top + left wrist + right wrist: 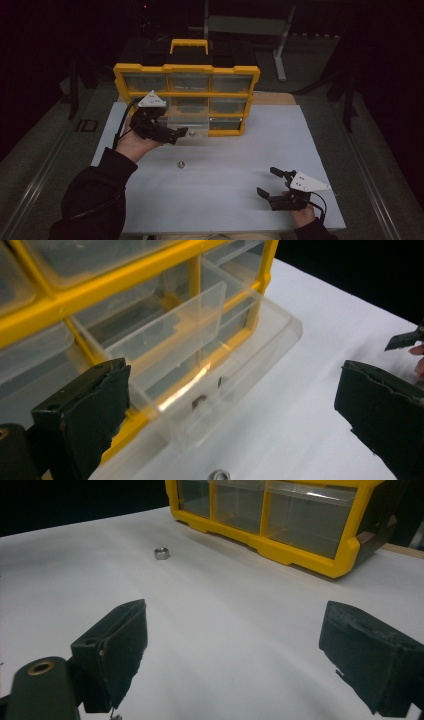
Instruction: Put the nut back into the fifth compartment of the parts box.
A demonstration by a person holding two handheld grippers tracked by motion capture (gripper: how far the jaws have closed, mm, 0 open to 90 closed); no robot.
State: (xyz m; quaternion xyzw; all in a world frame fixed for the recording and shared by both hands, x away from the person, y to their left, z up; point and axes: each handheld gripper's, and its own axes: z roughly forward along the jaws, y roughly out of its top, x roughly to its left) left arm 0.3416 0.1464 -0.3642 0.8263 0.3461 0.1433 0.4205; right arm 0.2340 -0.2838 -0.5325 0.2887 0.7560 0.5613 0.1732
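white matte table [225, 190], clear plastic drawer [200, 365], hexagonal metal nut [181, 163]

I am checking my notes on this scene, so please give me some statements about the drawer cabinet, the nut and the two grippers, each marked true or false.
1. One clear plastic drawer is pulled out of the yellow-framed drawer cabinet. True.
2. The left gripper is shut on the small silver hex nut. False: its jaws stand open and the nut lies apart on the white table top.
3. The right gripper holds a drawer. False: it is open and holds nothing.
4. A small dark piece lies inside the pulled-out drawer. True.
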